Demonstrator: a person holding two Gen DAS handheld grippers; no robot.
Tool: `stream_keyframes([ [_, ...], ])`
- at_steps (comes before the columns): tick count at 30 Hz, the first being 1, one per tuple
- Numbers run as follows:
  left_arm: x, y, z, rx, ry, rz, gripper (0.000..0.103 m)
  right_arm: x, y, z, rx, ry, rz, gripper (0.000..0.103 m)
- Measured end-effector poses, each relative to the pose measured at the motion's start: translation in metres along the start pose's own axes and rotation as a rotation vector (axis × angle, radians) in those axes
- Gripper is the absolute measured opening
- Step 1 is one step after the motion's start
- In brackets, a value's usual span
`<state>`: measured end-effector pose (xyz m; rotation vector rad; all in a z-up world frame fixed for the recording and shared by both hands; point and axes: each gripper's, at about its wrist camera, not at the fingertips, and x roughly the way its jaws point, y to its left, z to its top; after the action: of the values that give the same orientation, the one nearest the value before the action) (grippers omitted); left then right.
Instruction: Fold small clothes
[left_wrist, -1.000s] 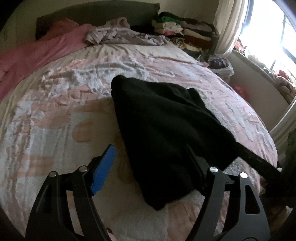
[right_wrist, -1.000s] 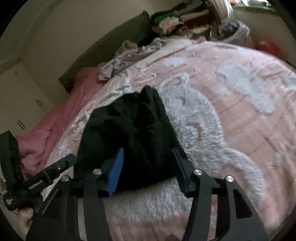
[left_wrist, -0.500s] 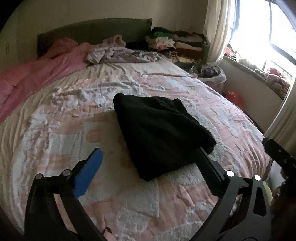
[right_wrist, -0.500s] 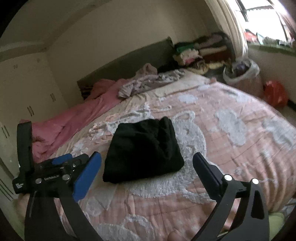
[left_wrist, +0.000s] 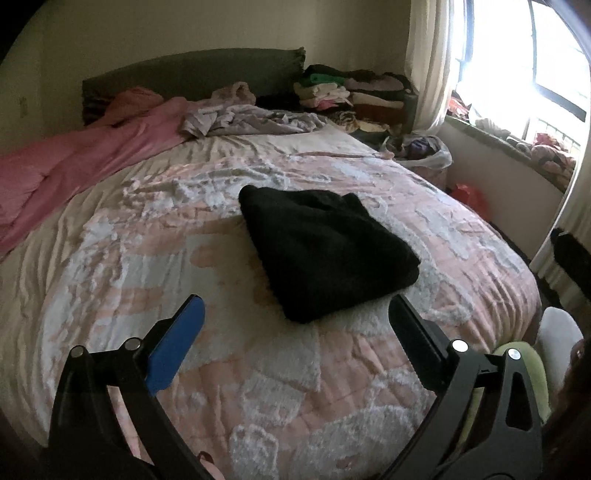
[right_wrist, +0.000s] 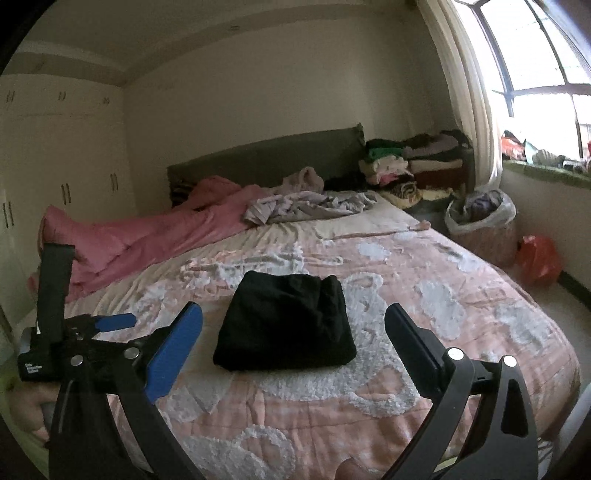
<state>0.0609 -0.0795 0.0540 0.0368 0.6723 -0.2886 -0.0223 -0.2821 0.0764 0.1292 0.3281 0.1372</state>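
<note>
A black garment (left_wrist: 325, 251) (right_wrist: 286, 326) lies folded into a compact rectangle on the pink and white bedspread (left_wrist: 258, 369) (right_wrist: 424, 288). My left gripper (left_wrist: 295, 310) hangs open above the near part of the bed, short of the garment, with nothing between its fingers. My right gripper (right_wrist: 293, 317) is also open and empty, held back from the garment and well above it. In the right wrist view the left gripper (right_wrist: 110, 321) shows at the left edge with a hand below it.
A pink duvet (right_wrist: 147, 236) and a crumpled lilac cloth (right_wrist: 310, 206) lie near the dark headboard (right_wrist: 266, 158). Stacked folded clothes (right_wrist: 417, 162) stand at the far right corner. A bag-lined basket (right_wrist: 480, 218) and a red bag (right_wrist: 539, 258) sit on the floor by the window.
Both grippers let go of the black garment, opened wide and pulled back and up from it. The garment now rests flat and folded on the bed.
</note>
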Motion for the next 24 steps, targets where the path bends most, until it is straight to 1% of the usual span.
stream_keyframes([
  [3,-0.001,0.004,-0.012,-0.019,0.018,-0.004,0.093,0.000,0.005,-0.005,-0.022,0.011,-0.005,0.098],
  [5,0.000,0.007,-0.020,-0.027,0.033,-0.005,0.093,0.002,0.007,-0.010,-0.032,0.034,-0.008,0.098],
  [8,0.004,0.010,-0.031,-0.024,0.054,0.020,0.093,0.008,0.009,-0.021,-0.045,0.073,-0.023,0.098],
  [12,0.009,0.020,-0.044,-0.060,0.070,0.030,0.093,0.017,0.009,-0.036,-0.052,0.123,-0.040,0.098],
  [14,0.012,0.023,-0.048,-0.073,0.083,0.031,0.093,0.021,0.009,-0.044,-0.065,0.146,-0.041,0.098],
  [18,0.016,0.025,-0.052,-0.086,0.088,0.038,0.093,0.030,0.009,-0.056,-0.073,0.175,-0.076,0.098],
  [24,0.024,0.025,-0.057,-0.082,0.110,0.050,0.093,0.049,0.004,-0.071,-0.055,0.265,-0.115,0.098],
])
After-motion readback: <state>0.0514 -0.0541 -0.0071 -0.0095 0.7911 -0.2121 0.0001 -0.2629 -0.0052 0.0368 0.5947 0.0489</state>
